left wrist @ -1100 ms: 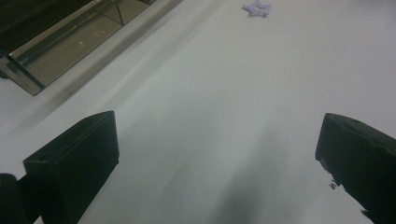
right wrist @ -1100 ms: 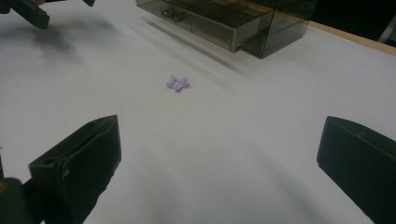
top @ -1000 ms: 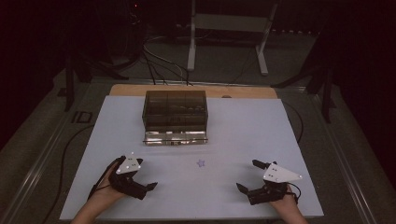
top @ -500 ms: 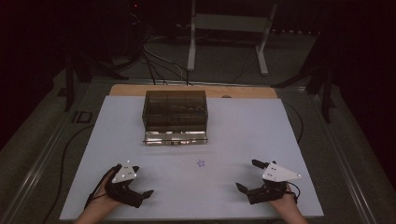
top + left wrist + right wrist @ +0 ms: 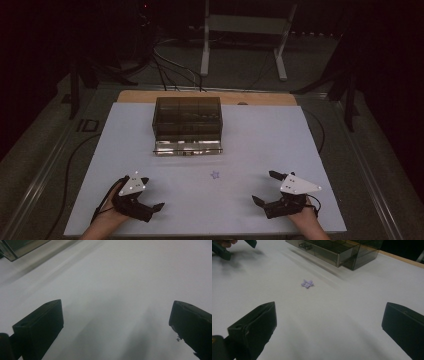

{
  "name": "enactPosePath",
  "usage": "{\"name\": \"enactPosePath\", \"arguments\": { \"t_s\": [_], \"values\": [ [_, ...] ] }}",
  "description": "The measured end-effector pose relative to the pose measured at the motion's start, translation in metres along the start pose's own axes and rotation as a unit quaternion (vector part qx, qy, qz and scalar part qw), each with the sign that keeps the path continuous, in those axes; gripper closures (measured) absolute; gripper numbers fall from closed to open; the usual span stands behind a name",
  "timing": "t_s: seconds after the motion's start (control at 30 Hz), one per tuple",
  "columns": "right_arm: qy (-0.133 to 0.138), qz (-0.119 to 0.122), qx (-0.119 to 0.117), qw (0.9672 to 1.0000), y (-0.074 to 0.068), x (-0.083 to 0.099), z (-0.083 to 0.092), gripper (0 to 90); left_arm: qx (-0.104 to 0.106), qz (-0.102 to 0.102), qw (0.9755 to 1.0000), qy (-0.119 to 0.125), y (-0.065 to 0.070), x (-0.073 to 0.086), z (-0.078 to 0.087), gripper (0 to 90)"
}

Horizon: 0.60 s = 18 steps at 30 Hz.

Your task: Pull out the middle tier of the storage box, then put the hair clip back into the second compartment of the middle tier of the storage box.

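So on the left side of the counter [image 5: 260, 130], the left tool [image 5: 152, 207] sits low near the front edge with its jaws spread wide and nothing between them. Through its own camera all you get past the jaws is bare white surface and a corner of the box up top.

Middle of the counter toward the back there's a smoky see-through drawer box [image 5: 187, 117], and its bottom drawer [image 5: 187, 147] looks pulled out a bit toward the person. Just in front of it, well apart from both tools, lies a tiny purple star-shaped piece [image 5: 215, 175], flat on the white surface.

Over on the right, the right tool [image 5: 264, 187] is also wide open and empty, and it's pointed roughly at that purple piece [image 5: 307, 283], so my guess is that's the one going for it.

What I'd worry about: the piece is thin and lies flat, so the jaws could slide over it or flick it away if they come down off-center or too shallow. Coming in too steep could jam the tips into the counter. And the drawer opening looks narrow, so a sloppy drop could land outside.
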State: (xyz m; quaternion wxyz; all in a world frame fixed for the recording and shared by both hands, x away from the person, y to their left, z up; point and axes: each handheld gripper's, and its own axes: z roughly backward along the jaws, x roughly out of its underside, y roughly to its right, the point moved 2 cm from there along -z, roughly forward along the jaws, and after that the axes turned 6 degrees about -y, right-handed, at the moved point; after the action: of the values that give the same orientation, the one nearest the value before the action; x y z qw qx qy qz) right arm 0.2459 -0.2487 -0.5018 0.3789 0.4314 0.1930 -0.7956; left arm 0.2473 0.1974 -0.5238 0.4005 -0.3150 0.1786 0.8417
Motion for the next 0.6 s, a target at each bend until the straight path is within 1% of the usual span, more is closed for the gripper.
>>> {"name": "enactPosePath", "arguments": {
  "t_s": [0.17, 0.3, 0.43, 0.6],
  "values": [
    [0.002, 0.004, 0.000, 1.0000, -0.0001, 0.0001, 0.0008, 0.4, -0.001, 0.001, 1.0000, 0.002, -0.0001, 0.0004, 0.0002, 0.1],
    [0.001, 0.004, -0.001, 1.0000, -0.0010, 0.0000, 0.0011, 0.3, -0.002, 0.000, 1.0000, -0.002, -0.0002, 0.0014, -0.0008, 0.1],
    [0.002, 0.004, -0.001, 1.0000, -0.0008, -0.0001, 0.0009, 0.4, 0.000, 0.003, 1.0000, 0.001, -0.0003, 0.0011, -0.0004, 0.1],
    [0.001, 0.005, -0.001, 1.0000, -0.0020, 0.0001, 0.0016, 0.3, 0.002, 0.002, 1.0000, 0.002, 0.0016, -0.0002, 0.0000, 0.1]
  ]
}}
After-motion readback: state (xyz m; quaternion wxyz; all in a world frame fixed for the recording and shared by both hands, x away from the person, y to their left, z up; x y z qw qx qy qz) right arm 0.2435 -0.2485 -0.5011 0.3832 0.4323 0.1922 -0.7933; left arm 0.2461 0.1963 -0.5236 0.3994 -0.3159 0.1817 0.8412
